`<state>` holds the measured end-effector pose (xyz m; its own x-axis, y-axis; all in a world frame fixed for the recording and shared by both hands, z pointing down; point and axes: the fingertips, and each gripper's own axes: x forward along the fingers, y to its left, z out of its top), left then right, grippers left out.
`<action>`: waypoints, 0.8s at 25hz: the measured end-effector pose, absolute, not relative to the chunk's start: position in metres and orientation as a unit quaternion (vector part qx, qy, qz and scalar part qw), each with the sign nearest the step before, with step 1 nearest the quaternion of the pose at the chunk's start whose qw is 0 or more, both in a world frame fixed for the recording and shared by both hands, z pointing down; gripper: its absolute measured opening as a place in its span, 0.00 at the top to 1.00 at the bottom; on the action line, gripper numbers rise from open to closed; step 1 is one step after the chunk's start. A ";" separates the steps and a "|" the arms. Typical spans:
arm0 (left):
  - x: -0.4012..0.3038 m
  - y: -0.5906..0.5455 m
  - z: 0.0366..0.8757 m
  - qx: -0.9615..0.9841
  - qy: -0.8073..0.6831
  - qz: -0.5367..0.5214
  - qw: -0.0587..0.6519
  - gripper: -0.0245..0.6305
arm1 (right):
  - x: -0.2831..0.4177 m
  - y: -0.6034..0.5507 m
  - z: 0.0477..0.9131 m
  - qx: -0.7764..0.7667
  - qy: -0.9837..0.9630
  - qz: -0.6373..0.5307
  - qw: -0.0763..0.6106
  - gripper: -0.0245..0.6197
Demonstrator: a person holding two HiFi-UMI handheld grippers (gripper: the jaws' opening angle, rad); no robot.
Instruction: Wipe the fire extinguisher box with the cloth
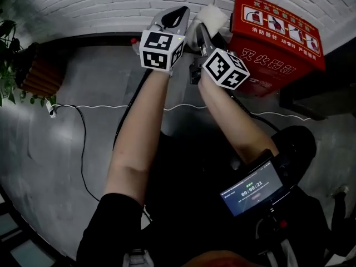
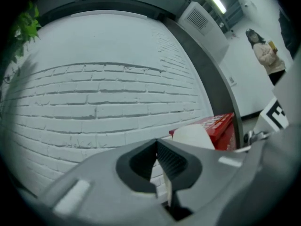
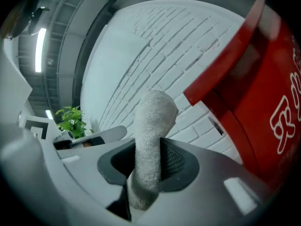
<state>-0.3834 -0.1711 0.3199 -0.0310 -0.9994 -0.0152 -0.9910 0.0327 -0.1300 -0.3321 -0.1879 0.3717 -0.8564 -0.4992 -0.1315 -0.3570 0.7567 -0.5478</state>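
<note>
The red fire extinguisher box (image 1: 275, 38) stands on the floor against the white brick wall, to the right of both grippers. My right gripper (image 1: 201, 29) is shut on a rolled white cloth (image 1: 211, 18), just left of the box's top corner. In the right gripper view the cloth (image 3: 153, 140) sticks up between the jaws of the right gripper (image 3: 149, 166), with the box (image 3: 263, 102) close on the right, apart from the cloth. My left gripper (image 1: 177, 13) is held beside it, facing the wall. In its own view the left gripper (image 2: 157, 160) is shut with nothing in it; the cloth (image 2: 193, 136) and box (image 2: 221, 126) show at the right.
A potted plant (image 1: 11, 65) stands at the far left by the wall. Black and white cables (image 1: 83, 127) run across the grey floor. A device with a timer screen (image 1: 253, 189) sits low at the right. A person (image 2: 263, 51) stands far off in the left gripper view.
</note>
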 end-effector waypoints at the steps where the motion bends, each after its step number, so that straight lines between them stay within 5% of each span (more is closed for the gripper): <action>1: -0.385 -0.174 0.327 -0.693 0.718 -0.046 0.048 0.96 | -0.333 -0.191 0.376 -0.238 0.920 -0.278 0.140 0.80; 20: -0.410 -0.216 0.352 -0.748 0.664 -0.006 0.022 0.96 | -0.321 -0.259 0.410 -0.337 0.794 -0.427 0.271 0.81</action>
<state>-0.4105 -0.2159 0.3517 0.1187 -0.9927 -0.0206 -0.9922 -0.1178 -0.0407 -0.3213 -0.2590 0.4099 -0.6262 -0.7665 -0.1428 -0.3033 0.4081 -0.8611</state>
